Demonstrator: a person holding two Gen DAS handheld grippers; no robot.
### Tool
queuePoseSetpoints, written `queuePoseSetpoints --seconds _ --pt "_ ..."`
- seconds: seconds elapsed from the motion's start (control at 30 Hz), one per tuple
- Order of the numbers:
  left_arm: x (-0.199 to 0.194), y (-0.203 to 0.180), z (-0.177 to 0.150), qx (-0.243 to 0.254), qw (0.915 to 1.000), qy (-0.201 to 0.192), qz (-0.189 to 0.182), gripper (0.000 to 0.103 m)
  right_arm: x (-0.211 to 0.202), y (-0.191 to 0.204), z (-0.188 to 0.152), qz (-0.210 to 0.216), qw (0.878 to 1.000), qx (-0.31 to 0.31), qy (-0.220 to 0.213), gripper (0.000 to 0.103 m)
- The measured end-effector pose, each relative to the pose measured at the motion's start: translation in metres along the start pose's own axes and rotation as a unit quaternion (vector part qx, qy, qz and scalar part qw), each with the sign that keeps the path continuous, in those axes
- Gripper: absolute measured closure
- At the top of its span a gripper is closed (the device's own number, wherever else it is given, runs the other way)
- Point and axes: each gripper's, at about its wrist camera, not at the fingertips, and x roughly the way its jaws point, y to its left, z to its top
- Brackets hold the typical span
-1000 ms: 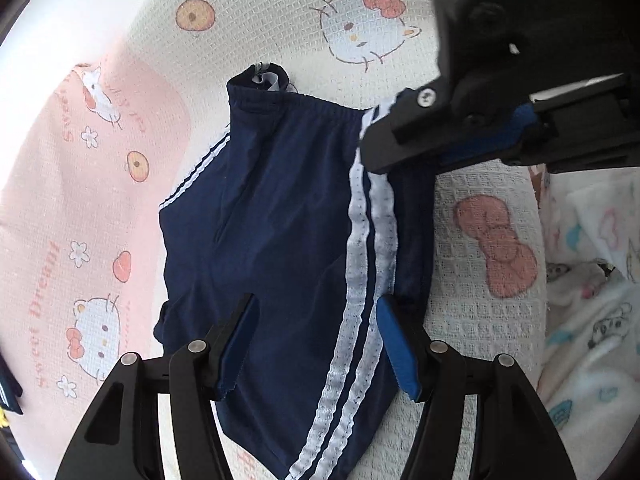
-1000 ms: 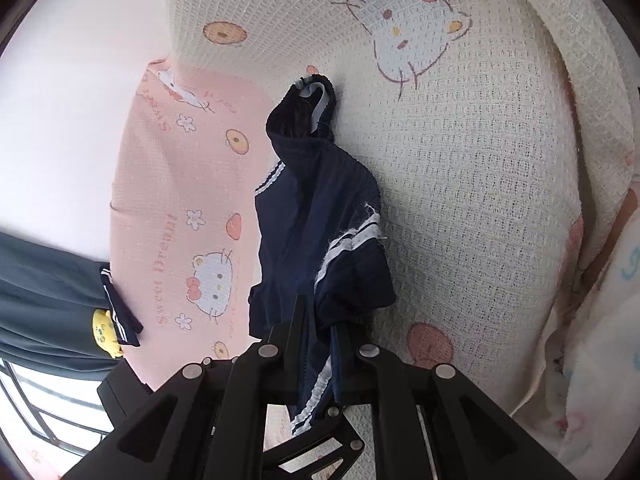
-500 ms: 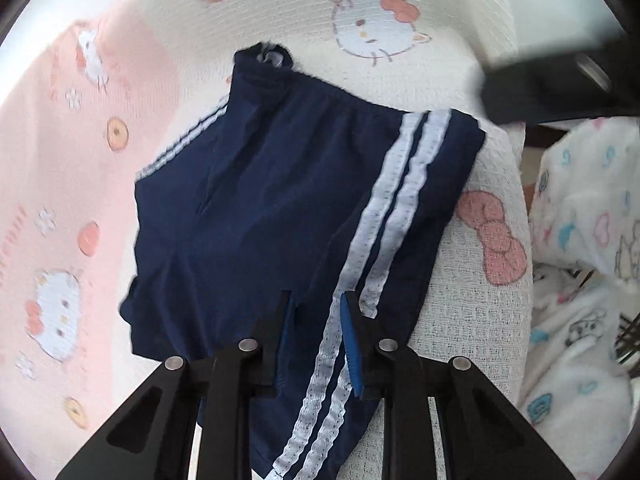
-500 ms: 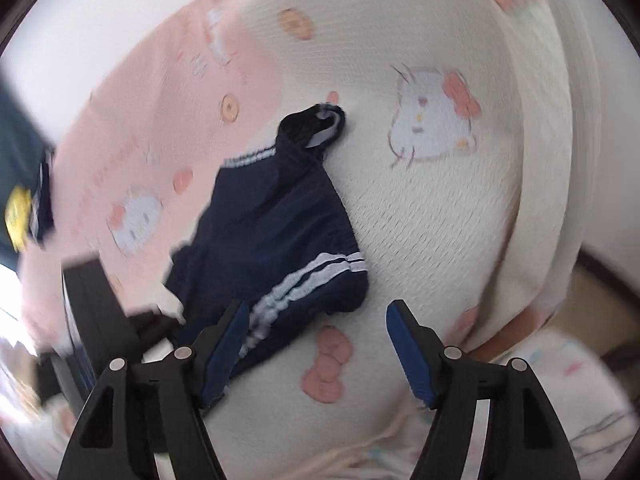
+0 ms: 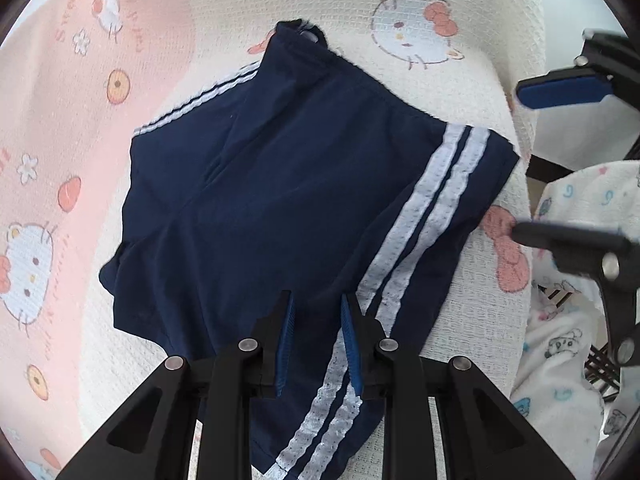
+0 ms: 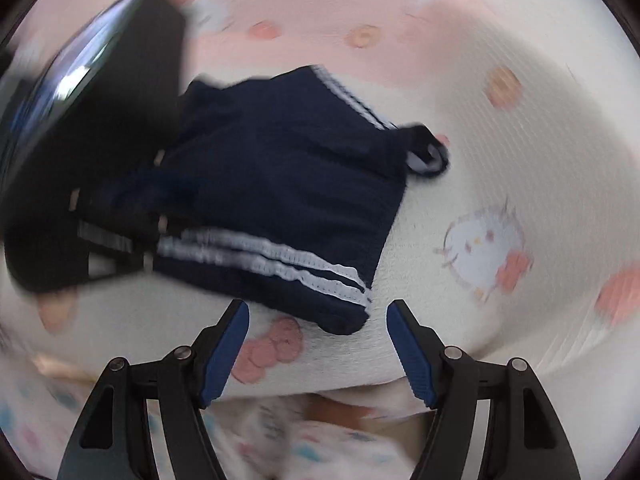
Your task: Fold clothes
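Navy shorts (image 5: pixel 280 200) with white side stripes lie folded in half on a cartoon-cat blanket (image 5: pixel 460 8). My left gripper (image 5: pixel 316 312) is nearly closed on the shorts' near hem, with navy cloth between its blue pads. My right gripper (image 6: pixel 318 320) is open and empty, just off the shorts' (image 6: pixel 280 200) striped corner. It also shows at the right edge of the left wrist view (image 5: pixel 568 160), open and apart from the cloth. The right wrist view is motion-blurred.
The blanket is cream in the middle and pink (image 5: pixel 48 120) on one side. A white patterned cloth (image 5: pixel 568 360) lies beyond the blanket's edge, below my right gripper. The left gripper's black body (image 6: pixel 80 160) fills the left of the right wrist view.
My right gripper let go of the striped edge, opened and pulled away to the side. My left gripper closed from wide open onto the near hem. The shorts now lie flat.
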Motion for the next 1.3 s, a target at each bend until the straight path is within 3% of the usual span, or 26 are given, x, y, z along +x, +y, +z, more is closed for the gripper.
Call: queuePoseSetpoints --seconds 0.1,0.2,0.27,0.37,0.5,0.57,0.67,0.8,0.83,0.9,1.0,1.07,1.1,1.17,1.23,1.3 --pt "0.002 0.014 0.002 -0.035 0.9988 0.006 -0.032 0.082 -0.001 0.024 -0.007 -0.059 0.989 -0.139 -0.005 0.032" --pt "-0.006 0.025 -0.002 -0.069 0.996 0.002 -0.057 0.082 0.003 0.047 -0.021 -0.123 0.959 -0.255 -0.028 0.032" --pt "-0.016 0.031 -0.008 -0.076 0.9954 -0.003 -0.059 0.082 0.008 0.057 -0.026 -0.136 0.946 -0.291 -0.035 0.032" --pt "-0.03 0.035 -0.021 -0.073 0.996 0.007 -0.051 0.082 0.015 0.067 -0.028 -0.136 0.937 -0.319 -0.035 0.032" --pt "-0.055 0.026 -0.044 -0.02 0.9995 -0.007 0.023 0.08 0.018 0.08 -0.03 -0.149 0.926 -0.345 -0.048 0.032" --pt "-0.063 0.016 -0.055 0.024 0.9957 -0.022 0.087 0.069 0.016 0.085 -0.031 -0.155 0.922 -0.35 -0.058 0.032" --pt "-0.065 0.002 -0.068 0.108 0.9768 -0.057 0.176 0.067 0.01 0.095 -0.033 -0.159 0.917 -0.356 -0.083 0.032" --pt "-0.063 -0.022 -0.086 0.193 0.9577 -0.055 0.207 0.062 0.002 0.11 -0.04 -0.164 0.906 -0.372 -0.116 0.032" --pt "-0.061 -0.028 -0.092 0.22 0.949 -0.056 0.218 0.06 0.001 0.115 -0.042 -0.167 0.902 -0.379 -0.121 0.032" --pt "-0.054 -0.043 -0.108 0.294 0.916 -0.072 0.263 0.059 0.001 0.124 -0.045 -0.172 0.894 -0.392 -0.131 0.032" --pt "-0.044 -0.061 -0.135 0.399 0.8551 -0.1 0.315 0.056 0.006 0.135 -0.049 -0.168 0.887 -0.405 -0.143 0.032" --pt "-0.041 -0.066 -0.148 0.439 0.8359 -0.106 0.312 0.049 0.01 0.138 -0.049 -0.17 0.882 -0.412 -0.152 0.032" --pt "-0.04 -0.066 -0.152 0.446 0.8375 -0.102 0.299 0.046 0.012 0.14 -0.05 -0.17 0.88 -0.415 -0.156 0.032" --pt "-0.044 -0.068 -0.156 0.443 0.8543 -0.084 0.258 0.044 0.014 0.141 -0.048 -0.17 0.878 -0.415 -0.165 0.03" --pt "-0.046 -0.067 -0.156 0.435 0.8659 -0.074 0.235 0.044 0.014 0.141 -0.045 -0.163 0.882 -0.407 -0.172 0.028" --pt "-0.051 -0.067 -0.155 0.428 0.8723 -0.073 0.224 0.044 0.013 0.142 -0.043 -0.155 0.885 -0.399 -0.183 0.027"
